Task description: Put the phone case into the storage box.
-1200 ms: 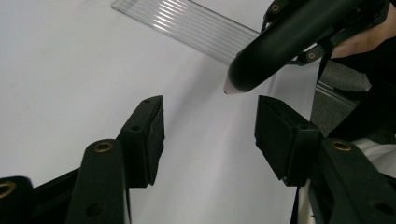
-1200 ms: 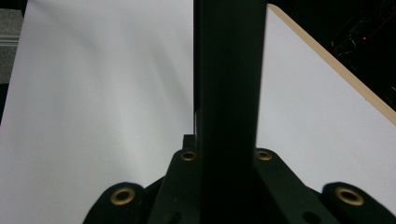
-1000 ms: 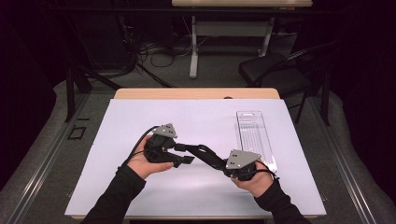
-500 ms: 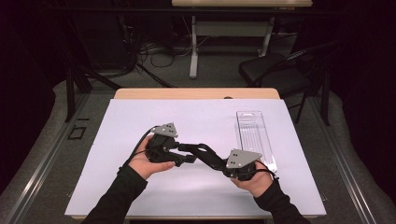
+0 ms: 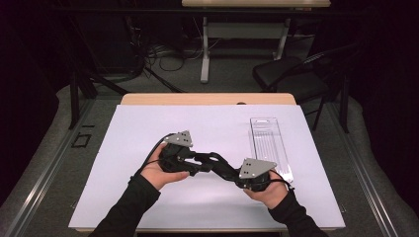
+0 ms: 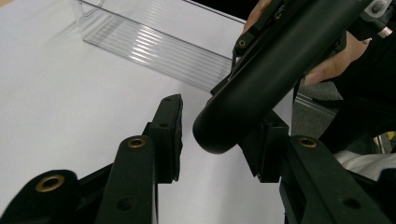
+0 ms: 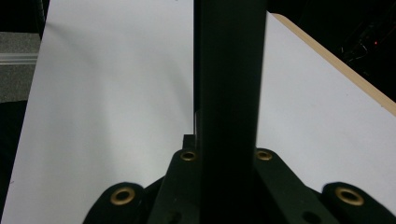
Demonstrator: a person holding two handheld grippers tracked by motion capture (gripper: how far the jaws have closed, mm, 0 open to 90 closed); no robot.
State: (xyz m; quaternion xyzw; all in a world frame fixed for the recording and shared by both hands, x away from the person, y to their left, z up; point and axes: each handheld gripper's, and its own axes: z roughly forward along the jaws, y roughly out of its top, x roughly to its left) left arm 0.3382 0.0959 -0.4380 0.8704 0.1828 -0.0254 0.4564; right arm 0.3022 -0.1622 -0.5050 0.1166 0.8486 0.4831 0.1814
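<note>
Gripping a black cylindrical bar (image 7: pixel 229 93), the right gripper (image 5: pixel 232 174) stays clamped on it; in the right gripper view the bar rises straight up between the jaws, matte, smooth and unmarked. No label or writing is legible on it. In the left gripper view the bar's rounded end (image 6: pixel 219 133) sits between the jaws of the left gripper (image 5: pixel 197 163), which have just been closing; a gap remains on the near pad (image 6: pixel 170 135), and contact on the other side cannot be told. From above, the bar spans between both grippers above the white table sheet (image 5: pixel 148 123). Farther off lies a clear plastic tray (image 5: pixel 269 143), well apart.
</note>
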